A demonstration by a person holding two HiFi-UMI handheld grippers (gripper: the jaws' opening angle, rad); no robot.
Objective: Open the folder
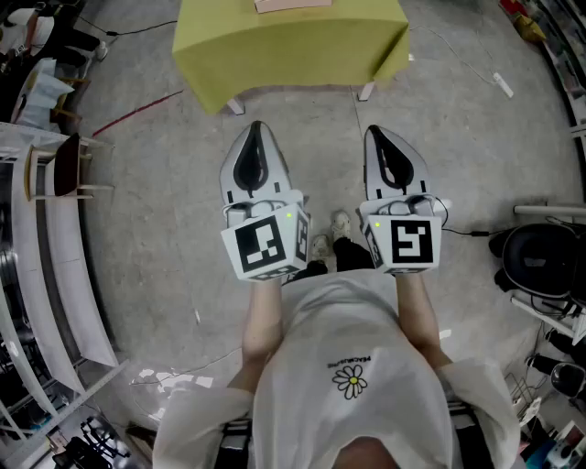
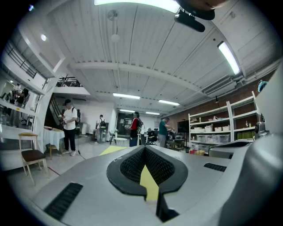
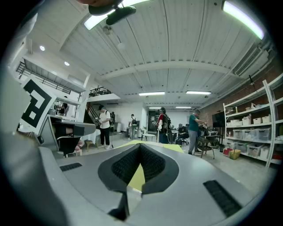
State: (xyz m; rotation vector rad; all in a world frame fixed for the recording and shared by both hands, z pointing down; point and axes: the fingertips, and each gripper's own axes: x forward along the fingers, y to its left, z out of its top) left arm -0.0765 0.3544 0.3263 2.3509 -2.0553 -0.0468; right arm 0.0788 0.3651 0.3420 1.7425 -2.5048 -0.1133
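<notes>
The left tool [image 1: 256, 128] and the right tool [image 1: 374, 133] are pointing level, side by side, over the floor. Each one is holding its two jaws pressed together on nothing. One yellow-green surface [image 1: 275, 46] is standing far ahead of them. One flat pinkish folder [image 1: 291, 5] is lying on it, with only its near edge showing. Two black-and-white marker cubes [image 1: 264, 243] are riding on the tools, one each. The white shirt [image 1: 316, 311] is showing one flower [image 1: 350, 381] and tiny writing too small to read.

The head view's top edge cuts off most of the folder [image 1: 293, 5].
</notes>
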